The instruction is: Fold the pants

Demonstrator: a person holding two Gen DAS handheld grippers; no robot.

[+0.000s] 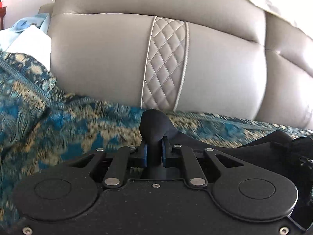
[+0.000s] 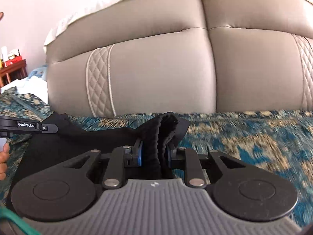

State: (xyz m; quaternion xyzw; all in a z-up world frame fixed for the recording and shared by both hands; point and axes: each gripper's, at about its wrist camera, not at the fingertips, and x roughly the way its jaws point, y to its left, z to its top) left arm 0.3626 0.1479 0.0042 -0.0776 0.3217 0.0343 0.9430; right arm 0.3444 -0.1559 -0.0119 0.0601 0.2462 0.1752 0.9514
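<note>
A: Both ends of the black knit pants [image 2: 109, 137] are pinched. The left gripper [image 1: 153, 148] has its blue pads clamped on a bunched nub of the dark cloth. The right gripper [image 2: 154, 152] is clamped on a thicker ribbed wad, probably the waistband or a cuff; can't tell which.

B: Where's the garment itself?

A: Strung between the two grippers, just over the blue-and-gold patterned bedspread [image 2: 244, 137], in front of the padded grey leather headboard with its quilted diamond strip [image 2: 156, 74]. In the right wrist view the cloth runs left to the other gripper; fingers of the person's hand [image 2: 3, 160] show at that edge.

B: So the step in hand?

A: Looks like carrying a held edge over for a fold. To do it well, I'd keep both grippers level and the same way apart, so the span stays taut but not stretched. Lay the edge squarely on the lower layer before releasing.

B: Risk?

A: The left pinch is small; a tug could slip it. Bedspread pile may drag the trailing cloth.
</note>
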